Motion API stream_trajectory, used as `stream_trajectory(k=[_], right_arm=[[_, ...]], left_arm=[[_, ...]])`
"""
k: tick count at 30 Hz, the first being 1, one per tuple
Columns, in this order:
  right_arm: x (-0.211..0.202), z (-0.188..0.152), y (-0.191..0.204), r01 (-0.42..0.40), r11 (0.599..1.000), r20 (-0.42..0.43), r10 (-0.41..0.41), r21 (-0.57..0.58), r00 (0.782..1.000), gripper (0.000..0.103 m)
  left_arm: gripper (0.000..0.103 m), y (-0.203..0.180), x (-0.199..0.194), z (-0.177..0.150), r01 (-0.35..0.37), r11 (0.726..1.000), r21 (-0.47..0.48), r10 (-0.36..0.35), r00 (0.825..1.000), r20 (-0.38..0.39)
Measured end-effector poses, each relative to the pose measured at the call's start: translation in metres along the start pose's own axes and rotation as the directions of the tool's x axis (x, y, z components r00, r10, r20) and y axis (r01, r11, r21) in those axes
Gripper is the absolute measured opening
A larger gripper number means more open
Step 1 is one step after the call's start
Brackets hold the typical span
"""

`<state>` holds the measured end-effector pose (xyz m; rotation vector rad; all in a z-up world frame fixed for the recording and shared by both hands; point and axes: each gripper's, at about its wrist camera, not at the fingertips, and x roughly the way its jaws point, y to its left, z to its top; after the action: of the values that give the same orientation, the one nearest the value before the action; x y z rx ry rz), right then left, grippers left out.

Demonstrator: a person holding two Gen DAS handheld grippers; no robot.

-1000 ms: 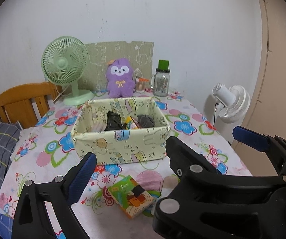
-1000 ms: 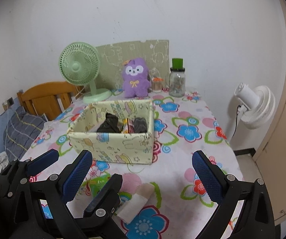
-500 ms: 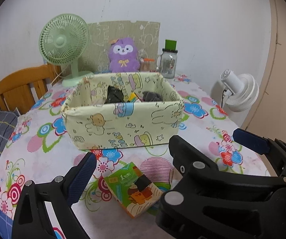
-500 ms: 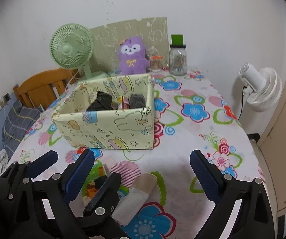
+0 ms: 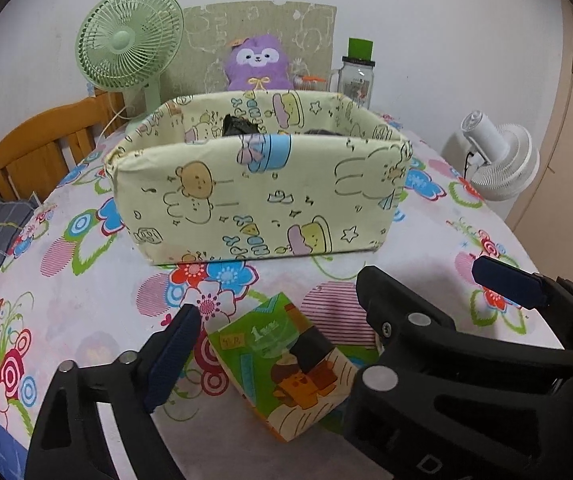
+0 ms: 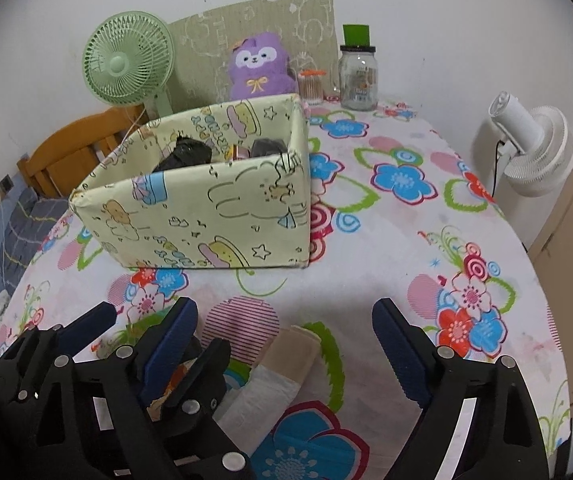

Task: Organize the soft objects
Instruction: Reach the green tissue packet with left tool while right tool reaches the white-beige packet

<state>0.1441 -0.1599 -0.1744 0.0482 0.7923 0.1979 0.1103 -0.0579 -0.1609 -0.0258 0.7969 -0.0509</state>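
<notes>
A pale yellow cartoon-print fabric box stands mid-table and holds several dark rolled soft items; it also shows in the right wrist view. A green tissue pack lies on the cloth between my left gripper's open fingers. My left gripper hangs low over it, empty. A beige and white rolled cloth lies between my right gripper's open fingers. My right gripper is open and empty just above it. A purple plush sits at the back.
A green desk fan, a glass jar with green lid and a small orange-lidded jar stand along the back wall. A wooden chair is at the left, a white fan beyond the table's right edge.
Both grippers have moved forward and down toward the table. The box now looks larger and nearer, and the tissue pack and rolled cloth sit between the open fingers.
</notes>
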Motion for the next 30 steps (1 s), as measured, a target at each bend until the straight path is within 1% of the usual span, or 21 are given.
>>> stream_trajectory(k=[4,5,7,12,15,17,20,24,28,30], right_arm=[[0.004,-0.003,-0.002,-0.002,1.0,-0.012,0.002,0.01,1.0,0.091],[0.005,-0.003,-0.003,0.0,1.0,-0.014,0.0,0.013,1.0,0.091],[0.006,-0.004,-0.003,0.002,1.0,-0.019,-0.001,0.016,1.0,0.09],[0.01,-0.005,-0.002,0.005,1.0,-0.032,-0.004,0.014,0.999,0.09],[0.012,-0.007,-0.002,0.005,1.0,-0.037,-0.004,0.014,0.999,0.09],[0.012,-0.007,0.0,0.006,1.0,-0.037,-0.006,0.01,0.999,0.09],[0.011,-0.007,0.001,0.005,1.0,-0.038,-0.005,0.01,0.999,0.089],[0.011,-0.008,0.003,0.007,1.0,-0.042,-0.007,0.005,0.999,0.089],[0.009,-0.01,0.006,0.009,1.0,-0.041,-0.009,0.004,0.999,0.089],[0.01,-0.01,0.007,0.01,1.0,-0.043,-0.01,0.005,0.999,0.087]], left_arm=[[0.085,0.0,0.005,-0.001,0.006,1.0,0.001,-0.006,1.0,-0.015],[0.085,0.0,0.006,-0.002,0.002,1.0,0.001,-0.002,1.0,-0.016],[0.081,0.0,0.008,-0.003,-0.013,1.0,-0.007,0.013,1.0,-0.014],[0.078,0.001,0.01,-0.007,-0.024,1.0,-0.01,0.024,1.0,-0.02],[0.073,0.003,0.01,-0.007,-0.038,0.999,-0.013,0.037,0.999,-0.018],[0.068,0.006,0.01,-0.007,-0.042,0.999,-0.026,0.041,0.999,-0.015],[0.066,0.01,0.009,-0.007,-0.035,0.999,-0.037,0.035,0.999,-0.014],[0.058,0.009,0.007,-0.009,-0.035,0.999,-0.027,0.035,0.999,-0.011],[0.051,0.011,0.003,-0.011,-0.013,1.0,-0.023,0.013,1.0,-0.01],[0.05,0.013,0.001,-0.012,-0.005,1.0,-0.026,0.005,1.0,-0.01]])
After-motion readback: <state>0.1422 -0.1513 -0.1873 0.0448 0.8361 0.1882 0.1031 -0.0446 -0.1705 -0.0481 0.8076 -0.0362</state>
